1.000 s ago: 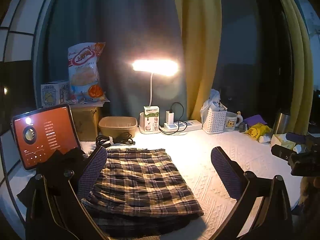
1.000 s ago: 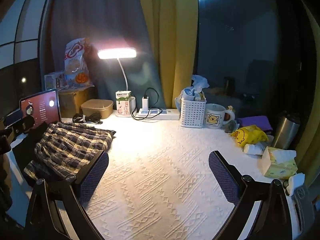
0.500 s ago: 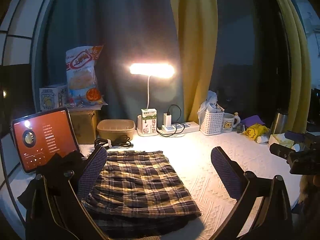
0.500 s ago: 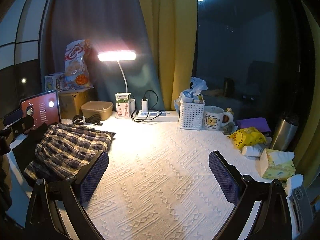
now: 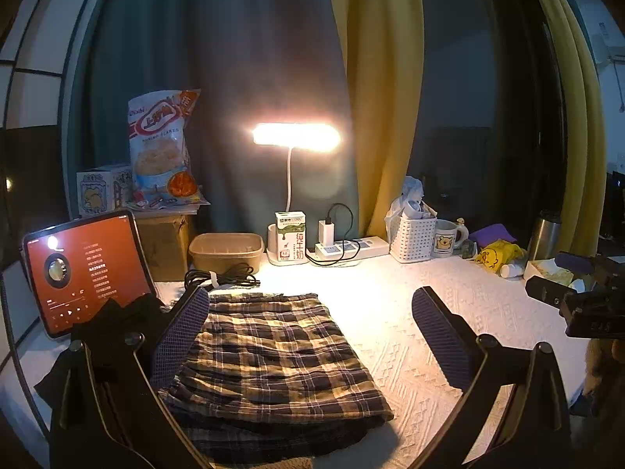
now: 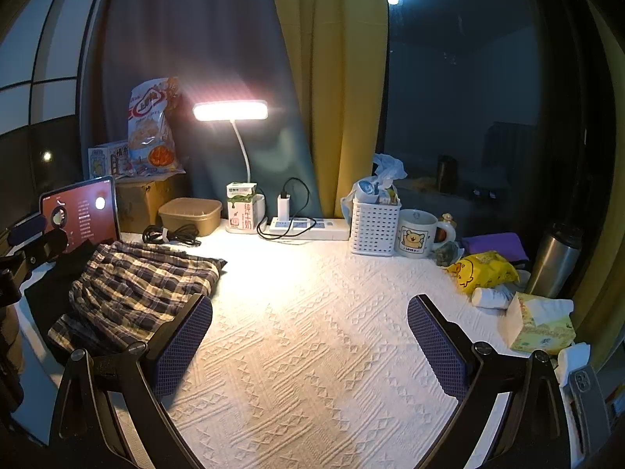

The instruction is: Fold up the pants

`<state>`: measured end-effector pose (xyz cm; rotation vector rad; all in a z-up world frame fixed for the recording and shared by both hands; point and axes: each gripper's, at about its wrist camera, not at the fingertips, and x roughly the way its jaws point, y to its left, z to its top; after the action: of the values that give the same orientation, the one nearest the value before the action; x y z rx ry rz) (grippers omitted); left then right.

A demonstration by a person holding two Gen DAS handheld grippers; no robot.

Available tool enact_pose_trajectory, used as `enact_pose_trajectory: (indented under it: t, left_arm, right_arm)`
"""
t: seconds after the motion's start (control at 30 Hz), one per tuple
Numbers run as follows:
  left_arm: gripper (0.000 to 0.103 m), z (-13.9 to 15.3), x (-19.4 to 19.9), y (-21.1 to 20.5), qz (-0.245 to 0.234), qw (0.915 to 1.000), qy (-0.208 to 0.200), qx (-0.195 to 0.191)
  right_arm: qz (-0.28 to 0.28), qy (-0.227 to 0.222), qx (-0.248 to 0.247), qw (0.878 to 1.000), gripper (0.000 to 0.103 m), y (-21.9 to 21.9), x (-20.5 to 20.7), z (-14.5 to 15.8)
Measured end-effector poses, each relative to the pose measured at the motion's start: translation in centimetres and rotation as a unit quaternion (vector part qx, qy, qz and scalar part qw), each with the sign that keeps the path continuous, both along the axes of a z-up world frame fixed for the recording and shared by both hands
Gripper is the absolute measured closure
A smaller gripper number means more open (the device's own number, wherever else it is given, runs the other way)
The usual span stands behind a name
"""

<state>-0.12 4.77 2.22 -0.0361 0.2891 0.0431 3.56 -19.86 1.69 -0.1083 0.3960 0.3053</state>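
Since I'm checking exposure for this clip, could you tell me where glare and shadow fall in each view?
Left wrist view: the lit white desk lamp blooms into a warm halo, and the folded plaid pants darken toward the near edge. Right wrist view: the lamp flares pinkish, and the room beyond the yellow curtain is nearly black.

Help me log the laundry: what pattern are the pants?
Dark-and-tan plaid pants; clearest in left wrist view.

dim night room, warm glare from lamp [image 5: 295, 137], bright pool on desk [image 6: 312, 293] beneath, dark silhouetted fingers [image 5: 441, 336], heavy fisheye bending and black vignette at edges
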Motion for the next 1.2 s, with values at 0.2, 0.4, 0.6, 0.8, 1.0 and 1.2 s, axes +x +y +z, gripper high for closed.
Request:
enact_pose_trajectory:
  t: [0.2,0.4,0.6,0.8,1.0,1.2]
  left_arm:
    - [0.001,0.02,-0.02,0.07,0.002,1.0,-0.002,0.0]
    - [0.001,0.05,-0.06,0.03,0.001,1.0,-0.002,0.0]
    - [0.001,0.13,-0.11,0.01,-0.002,1.0,-0.004,0.001]
    - [0.001,0.07,-0.2,-0.21,-0.005,0.9999,-0.006,0.007]
    - [0.001,0.1,-0.18,-0.05,-0.006,0.9999,-0.007,0.005]
    - [0.001,0.21,-0.38,-0.32,-0.007,0.9999,-0.01,0.006]
  right_arm:
    - [0.0,-0.001,0.0,1.0,0.002,-0.04,0.0,0.01]
    - [0.001,-0.001,0.0,1.0,0.002,-0.06,-0.02,0.0]
    - [0.001,-0.001,0.0,1.0,0.002,-0.18,-0.02,-0.02]
    - [0.002,-0.001,0.0,1.0,0.002,-0.23,-0.07,0.01]
    - [0.002,-0.001,0.0,1.0,0.002,-0.24,-0.07,0.01]
    - [0.002,-0.002,-0.001,1.0,0.002,-0.27,-0.1,0.04]
